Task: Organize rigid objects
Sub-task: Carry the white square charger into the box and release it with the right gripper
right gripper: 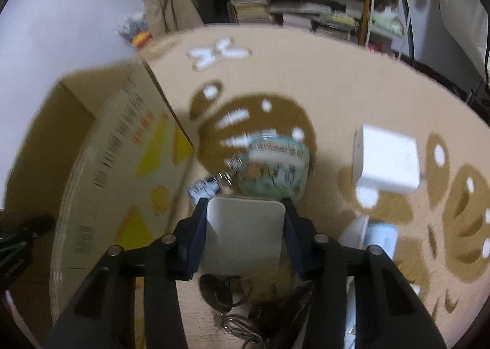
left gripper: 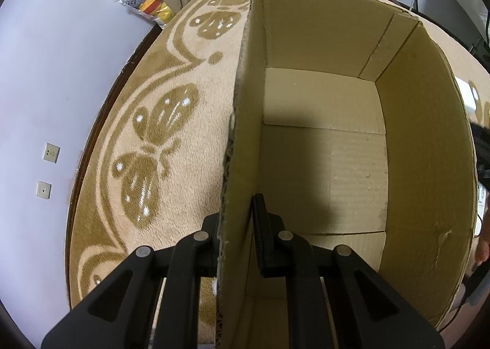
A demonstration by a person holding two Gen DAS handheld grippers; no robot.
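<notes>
Patterned carpet [right gripper: 306,79], blurred clutter, right hand-held gripper [right gripper: 245,235] clamping white block [right gripper: 245,235]

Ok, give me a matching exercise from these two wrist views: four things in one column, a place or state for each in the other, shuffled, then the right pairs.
Things
1. cardboard box
2. flat white item
3. white cube-shaped block
4. clear printed container

Places or states
A. lying on the carpet to the right, apart from the rest
B. held between the right gripper's jaws
C. open, nothing visible inside, one wall between the left gripper's jaws
D. on the carpet just beyond the right gripper's tips

Pairs: 1-C, 2-B, 3-A, 4-D
</notes>
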